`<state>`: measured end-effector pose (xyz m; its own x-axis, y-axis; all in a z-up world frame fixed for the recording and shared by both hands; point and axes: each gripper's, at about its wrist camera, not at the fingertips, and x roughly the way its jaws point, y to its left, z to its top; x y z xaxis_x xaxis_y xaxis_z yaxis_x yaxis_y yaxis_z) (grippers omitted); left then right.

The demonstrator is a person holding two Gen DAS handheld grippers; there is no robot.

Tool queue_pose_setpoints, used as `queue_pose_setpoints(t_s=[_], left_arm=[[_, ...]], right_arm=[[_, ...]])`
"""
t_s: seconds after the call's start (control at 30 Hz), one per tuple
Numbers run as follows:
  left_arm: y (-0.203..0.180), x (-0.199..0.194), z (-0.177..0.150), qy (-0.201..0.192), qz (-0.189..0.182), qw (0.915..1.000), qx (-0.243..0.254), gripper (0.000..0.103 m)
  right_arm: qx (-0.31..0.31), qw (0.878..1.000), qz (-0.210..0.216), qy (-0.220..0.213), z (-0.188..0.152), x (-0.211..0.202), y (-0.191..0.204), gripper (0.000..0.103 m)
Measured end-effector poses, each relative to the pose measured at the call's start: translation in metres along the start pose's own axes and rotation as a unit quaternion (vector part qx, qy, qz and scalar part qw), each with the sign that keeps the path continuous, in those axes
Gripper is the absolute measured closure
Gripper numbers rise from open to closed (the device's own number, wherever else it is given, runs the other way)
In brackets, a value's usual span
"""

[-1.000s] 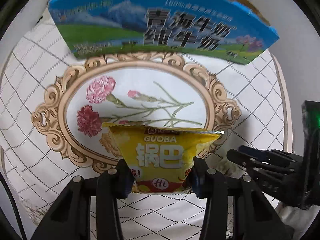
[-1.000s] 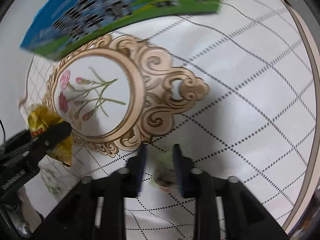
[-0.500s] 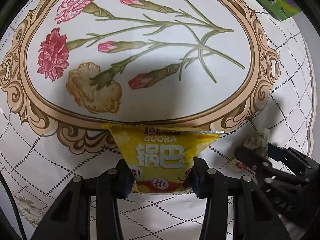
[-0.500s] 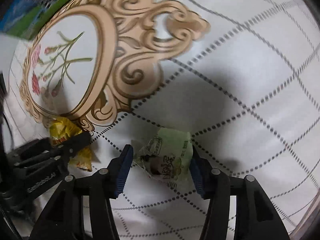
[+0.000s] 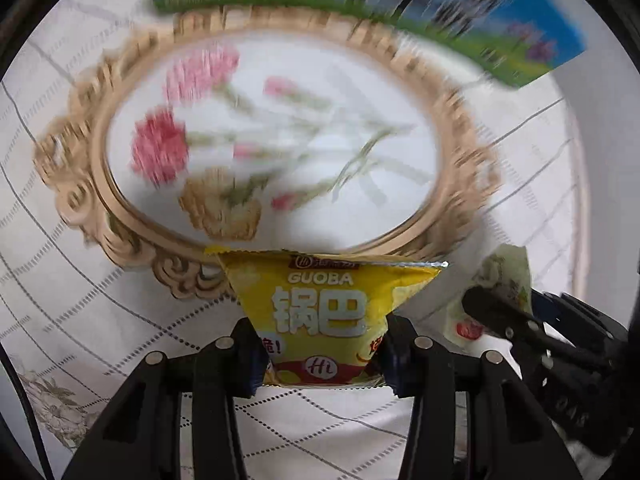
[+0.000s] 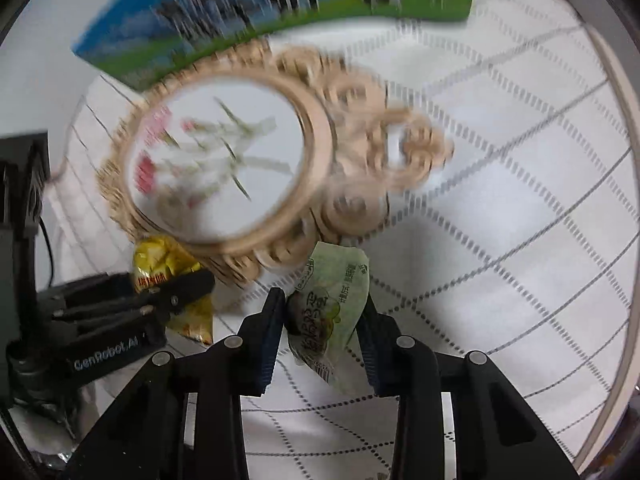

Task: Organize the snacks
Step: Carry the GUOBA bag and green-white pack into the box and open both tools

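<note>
My left gripper point(image 5: 320, 354) is shut on a yellow GUOBA snack packet point(image 5: 324, 312) and holds it above the tablecloth; the packet also shows in the right wrist view point(image 6: 168, 272). My right gripper point(image 6: 323, 322) is shut on a pale green snack packet point(image 6: 330, 304), lifted off the cloth; it shows at the right of the left wrist view point(image 5: 504, 276). The left gripper point(image 6: 160, 300) is just left of the right one. A blue and green milk carton box point(image 5: 400, 4) stands at the far side, also seen in the right wrist view point(image 6: 256, 8).
The round table has a white cloth with a dotted grid point(image 6: 500, 240) and a gold-framed flower medallion point(image 5: 272, 144) in the middle. The table's rim point(image 6: 624, 184) curves along the right. Both views are motion-blurred.
My right gripper has closed on the green packet and lifted it. Both grippers have risen and tilted up, so the milk box is back in view. The left still holds the yellow packet.
</note>
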<state>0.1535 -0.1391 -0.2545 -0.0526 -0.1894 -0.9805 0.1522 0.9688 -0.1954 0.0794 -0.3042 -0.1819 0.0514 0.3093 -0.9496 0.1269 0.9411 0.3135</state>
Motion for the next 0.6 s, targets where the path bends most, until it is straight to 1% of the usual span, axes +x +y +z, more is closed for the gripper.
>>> queue_pose_setpoints(t_s=[0.1,0.13,0.2,0.23,0.3,0.33,0.37,0.4,0.47,0.53,0.6], left_arm=[[-0.005,-0.050,0.023,-0.044,-0.018,0.9988,0.013,0.061],[-0.008,-0.071,0.035,-0.063,-0.022,0.9976,0.019,0.061],[-0.011,-0.108,0.059,-0.100,-0.025,0.9942,0.033,0.061],[-0.013,-0.119,0.063,-0.114,-0.022,0.9926,0.038,0.061],[-0.012,-0.143,0.088,-0.144,-0.006,0.9883,0.051,0.061],[-0.013,-0.153,0.103,-0.157,0.008,0.9860,0.055,0.061],[-0.009,-0.160,0.115,-0.162,0.018,0.9848,0.060,0.060],[-0.007,-0.163,0.133,-0.163,0.031,0.9840,0.065,0.060],[-0.001,-0.159,0.158,-0.158,0.054,0.9837,0.065,0.060],[0.008,-0.144,0.180,-0.140,0.077,0.9850,0.065,0.060],[0.021,-0.127,0.199,-0.116,0.101,0.9863,0.060,0.060]], right_arm=[[0.001,0.999,0.022,-0.038,0.024,-0.041,0.002,0.065],[-0.001,0.998,0.026,-0.048,0.027,-0.051,0.003,0.065],[-0.008,0.995,0.037,-0.088,0.053,-0.089,0.007,0.065],[-0.010,0.994,0.040,-0.106,0.062,-0.101,0.013,0.065],[-0.018,0.990,0.042,-0.133,0.087,-0.123,0.019,0.065],[-0.021,0.988,0.039,-0.148,0.101,-0.133,0.027,0.065],[-0.028,0.986,0.032,-0.163,0.117,-0.140,0.035,0.065],[-0.034,0.984,0.022,-0.175,0.134,-0.148,0.037,0.065],[-0.036,0.983,0.011,-0.182,0.164,-0.148,0.041,0.065],[-0.034,0.984,0.000,-0.176,0.192,-0.136,0.047,0.065],[-0.032,0.986,-0.019,-0.161,0.216,-0.115,0.052,0.065]])
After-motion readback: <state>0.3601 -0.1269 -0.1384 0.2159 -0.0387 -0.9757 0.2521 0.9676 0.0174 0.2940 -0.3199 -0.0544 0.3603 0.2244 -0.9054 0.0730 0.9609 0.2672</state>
